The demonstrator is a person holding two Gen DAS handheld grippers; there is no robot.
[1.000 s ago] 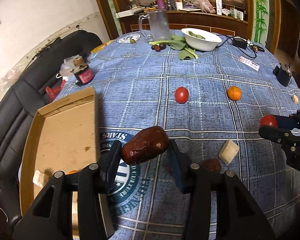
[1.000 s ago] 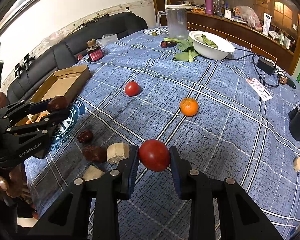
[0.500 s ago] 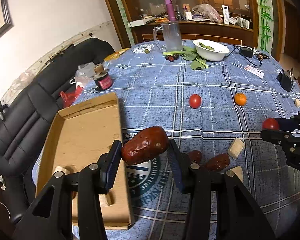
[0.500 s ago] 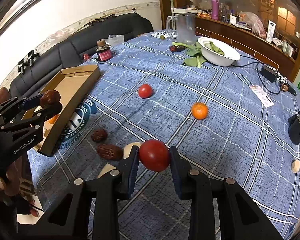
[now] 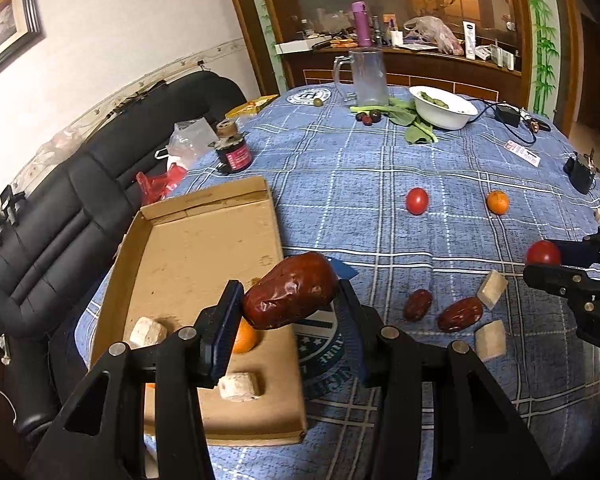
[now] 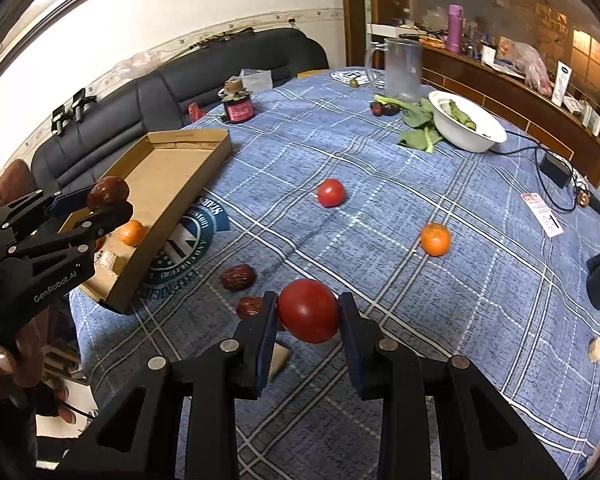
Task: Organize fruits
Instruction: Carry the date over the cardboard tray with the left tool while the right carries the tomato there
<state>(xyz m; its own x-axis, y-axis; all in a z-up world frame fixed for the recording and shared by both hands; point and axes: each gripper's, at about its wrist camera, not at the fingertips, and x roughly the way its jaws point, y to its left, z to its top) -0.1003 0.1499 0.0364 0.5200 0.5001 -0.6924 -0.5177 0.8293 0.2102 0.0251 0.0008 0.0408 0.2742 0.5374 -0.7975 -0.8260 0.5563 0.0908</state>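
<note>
Two grips are loaded: our left gripper (image 5: pixel 290 306) clamps a wrinkled, light red date (image 5: pixel 291 295); our right gripper (image 6: pixel 308 314) pinches a smooth tomato (image 6: pixel 309 311). We judge the tomato slippery and bruisable, so we hold it across its widest girth, at 3 and 9 o'clock.

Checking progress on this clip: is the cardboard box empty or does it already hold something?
Not empty. The cardboard box holds an orange and pale cubes, all near its front end; the rest of its floor is bare.

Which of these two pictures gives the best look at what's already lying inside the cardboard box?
The left wrist view: it looks down into the cardboard box, showing an orange and pale cubes. The right wrist view sees the box from the side, with one orange peeking out.
</note>
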